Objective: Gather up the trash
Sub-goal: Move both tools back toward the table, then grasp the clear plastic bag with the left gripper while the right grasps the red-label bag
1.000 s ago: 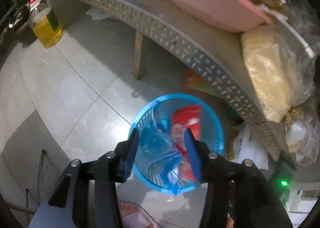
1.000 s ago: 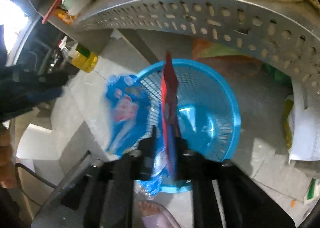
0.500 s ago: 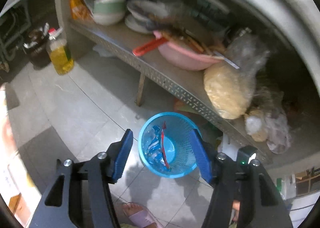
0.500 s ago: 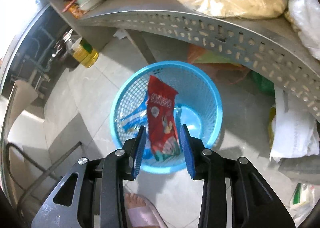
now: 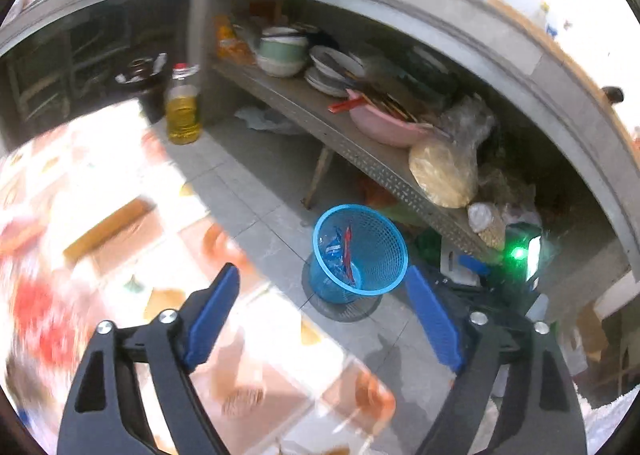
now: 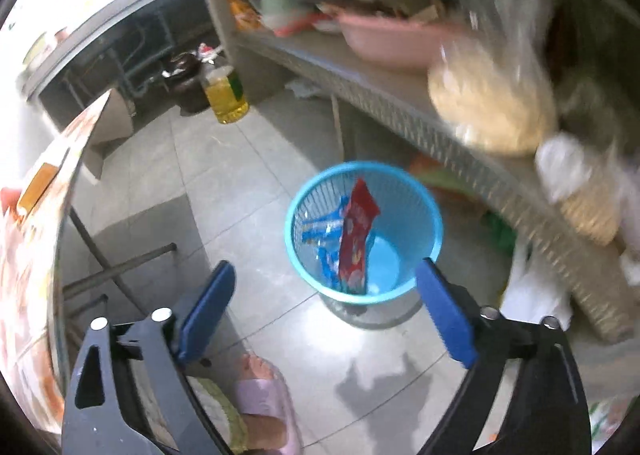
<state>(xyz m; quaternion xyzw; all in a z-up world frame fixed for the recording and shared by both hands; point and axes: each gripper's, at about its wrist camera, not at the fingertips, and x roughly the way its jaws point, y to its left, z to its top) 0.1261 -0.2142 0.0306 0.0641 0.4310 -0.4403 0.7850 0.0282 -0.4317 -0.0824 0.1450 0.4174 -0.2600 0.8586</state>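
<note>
Blue mesh basket [image 6: 362, 233]: red wrapper [image 6: 355, 243] stands upright inside and may tip out. My left gripper [image 5: 322, 311] and right gripper [image 6: 324, 305], jaws just widened, hold nothing.

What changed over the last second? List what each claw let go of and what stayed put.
The left claw let go of the crinkled blue plastic wrapper, and the right claw let go of the flat red snack packet. Both jaws have just been opening, with nothing between them now. Both pieces now lie inside the round blue mesh plastic basket, and both claws pulled up and away from it. The basket stayed on the floor.
</note>
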